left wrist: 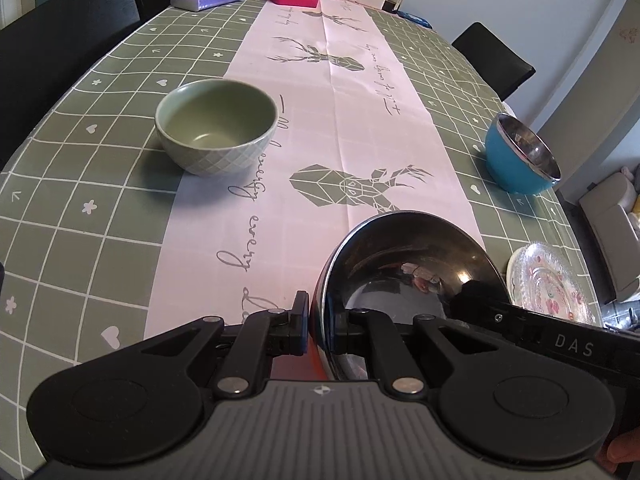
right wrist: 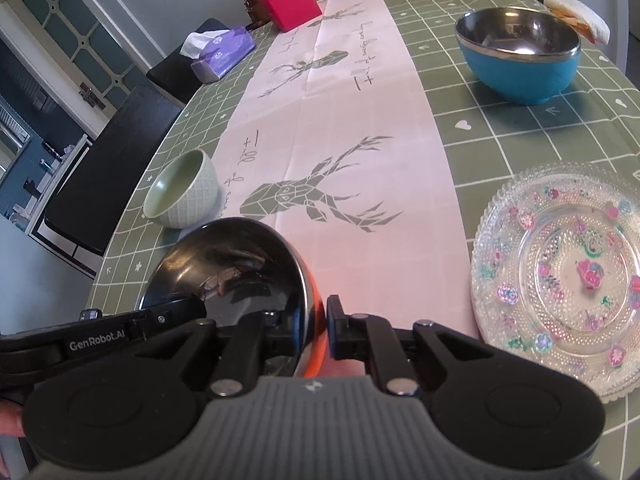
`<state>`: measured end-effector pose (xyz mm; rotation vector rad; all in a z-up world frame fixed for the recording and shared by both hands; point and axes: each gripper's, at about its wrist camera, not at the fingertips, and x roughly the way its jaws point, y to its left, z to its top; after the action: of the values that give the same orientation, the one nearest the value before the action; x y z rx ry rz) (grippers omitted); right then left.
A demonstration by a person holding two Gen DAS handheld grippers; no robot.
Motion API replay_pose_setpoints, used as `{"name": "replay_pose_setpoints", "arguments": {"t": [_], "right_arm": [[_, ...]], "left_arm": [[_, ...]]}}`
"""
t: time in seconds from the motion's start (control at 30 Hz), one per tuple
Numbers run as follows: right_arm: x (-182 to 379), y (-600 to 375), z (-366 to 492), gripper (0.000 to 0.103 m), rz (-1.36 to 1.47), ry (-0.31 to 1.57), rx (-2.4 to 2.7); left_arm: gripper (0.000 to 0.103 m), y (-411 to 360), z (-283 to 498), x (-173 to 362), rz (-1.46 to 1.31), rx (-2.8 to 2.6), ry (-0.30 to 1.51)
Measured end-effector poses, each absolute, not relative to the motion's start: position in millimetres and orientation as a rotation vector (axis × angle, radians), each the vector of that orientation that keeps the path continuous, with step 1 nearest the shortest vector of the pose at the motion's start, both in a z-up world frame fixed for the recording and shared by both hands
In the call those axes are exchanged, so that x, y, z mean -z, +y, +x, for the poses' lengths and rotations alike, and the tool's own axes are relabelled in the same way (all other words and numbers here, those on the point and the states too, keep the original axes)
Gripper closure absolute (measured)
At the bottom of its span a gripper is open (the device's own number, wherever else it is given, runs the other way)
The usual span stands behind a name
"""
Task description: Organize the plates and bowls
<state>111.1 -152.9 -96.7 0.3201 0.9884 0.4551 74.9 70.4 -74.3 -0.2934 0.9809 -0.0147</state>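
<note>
Both tongs hold one steel bowl [left wrist: 404, 264] by opposite rim edges, low over the bench [left wrist: 120, 216] runner. Left tongs [left wrist: 322, 330] are clamped across the bowl's wall, one pad outside, one inside. Right tongs [right wrist: 316, 330] straddle the opposite wall; whether the outer pad presses it cannot be told. The blue bowl [right wrist: 520, 68] lies ahead on the right tongs' side, the green bowl [left wrist: 216, 132] ahead on the left tongs' side, and the glass plate [right wrist: 560, 272] sits just beside the right tongs.
</note>
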Motion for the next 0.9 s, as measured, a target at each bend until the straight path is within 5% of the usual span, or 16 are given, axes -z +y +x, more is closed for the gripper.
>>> {"name": "replay_pose_setpoints", "arguments": {"t": [0.33, 0.4, 0.47, 0.53, 0.7, 0.9], "right_arm": [[95.1, -148.9, 111.9, 0.091, 0.297, 0.943, -0.444], [94.1, -149.3, 110.9, 0.087, 0.292, 0.935, -0.439], [92.6, -149.4, 110.3, 0.085, 0.282, 0.924, -0.428], [91.2, -150.4, 109.4, 0.066, 0.27, 0.914, -0.418], [83.8, -156.0, 104.9, 0.052, 0.272, 0.877, -0.412], [69.0, -165.1, 96.4, 0.047, 0.274, 0.815, -0.401]], "left_arm": [[0.09, 75.2, 76.5, 79.3, -0.351, -0.003, 0.972], [0.083, 76.3, 76.5, 78.3, -0.358, -0.011, 0.96], [0.057, 77.6, 75.5, 75.9, -0.372, -0.013, 0.939], [0.048, 79.0, 74.3, 72.4, -0.388, -0.016, 0.92], [0.038, 75.8, 69.4, 58.5, -0.339, -0.034, 0.854], [0.037, 69.5, 59.3, 34.9, -0.283, -0.035, 0.75]]}}
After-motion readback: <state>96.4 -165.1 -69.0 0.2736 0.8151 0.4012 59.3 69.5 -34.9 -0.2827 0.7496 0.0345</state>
